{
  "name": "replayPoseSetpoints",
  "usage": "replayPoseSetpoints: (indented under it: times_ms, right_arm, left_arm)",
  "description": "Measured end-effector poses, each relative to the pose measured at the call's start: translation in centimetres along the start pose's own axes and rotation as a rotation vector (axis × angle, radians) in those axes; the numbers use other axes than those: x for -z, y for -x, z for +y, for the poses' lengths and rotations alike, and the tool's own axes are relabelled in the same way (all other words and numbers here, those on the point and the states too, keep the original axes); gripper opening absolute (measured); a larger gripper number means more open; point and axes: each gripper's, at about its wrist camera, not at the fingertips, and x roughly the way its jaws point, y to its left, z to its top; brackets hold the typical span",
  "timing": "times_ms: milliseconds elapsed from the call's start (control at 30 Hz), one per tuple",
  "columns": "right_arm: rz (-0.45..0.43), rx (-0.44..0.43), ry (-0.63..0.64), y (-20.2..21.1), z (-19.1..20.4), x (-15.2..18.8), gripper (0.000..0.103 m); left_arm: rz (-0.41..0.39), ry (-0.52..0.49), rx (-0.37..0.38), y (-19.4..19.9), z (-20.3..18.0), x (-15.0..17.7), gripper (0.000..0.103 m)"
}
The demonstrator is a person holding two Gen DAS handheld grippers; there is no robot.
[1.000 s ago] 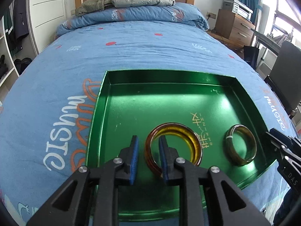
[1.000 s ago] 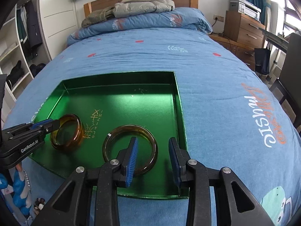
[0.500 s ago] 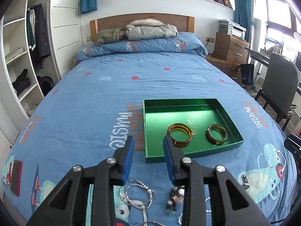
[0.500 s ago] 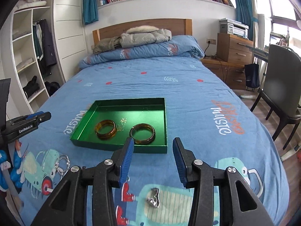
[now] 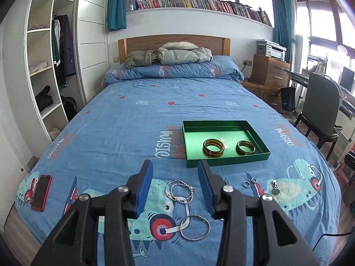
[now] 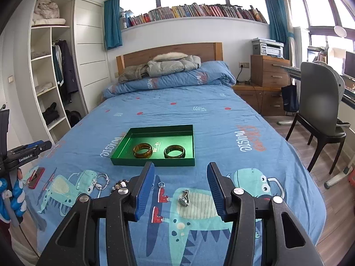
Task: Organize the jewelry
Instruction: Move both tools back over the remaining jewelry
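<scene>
You have pulled both tongs back, up from green tray (image 5: 224, 161). Left tongs (image 5: 175, 186), right tongs (image 6: 180, 186): jaws just widened, empty. Amber bangle (image 5: 213, 147), dark bangle (image 5: 245, 147) lie in tray on bed (image 5: 133, 122).

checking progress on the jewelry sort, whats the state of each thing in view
green tray: open, flat on bed
amber bangle: in tray
dark bangle: in tray, apart from amber one
chain bracelet: loose on bed
silver hoop: loose on bed
left gripper: open, empty
right gripper: open, empty

2 wrist views, bed foot, sharing tray (image 5: 226, 161)
</scene>
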Motion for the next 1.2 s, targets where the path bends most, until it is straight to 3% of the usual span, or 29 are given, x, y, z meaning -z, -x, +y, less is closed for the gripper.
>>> replayPoseSetpoints:
  times_ms: [200,633,1200]
  right_arm:
    - [-0.034,0.001,0.000,2.8,-0.2,0.8,0.049]
    - [-0.015,-0.020,-0.009,3.9,0.4,3.4,0.053]
    - [0.008,-0.012,-0.003,2.6,0.7,5.0,0.054]
  left_arm:
    - [-0.029,0.005,-0.007,2.9,0.6,1.6,0.040]
    - [-0.041,0.018,-0.058,5.5,-0.4,4.8,0.040]
    - [-0.021,-0.058,-0.109,4.0,-3.1,6.7,0.041]
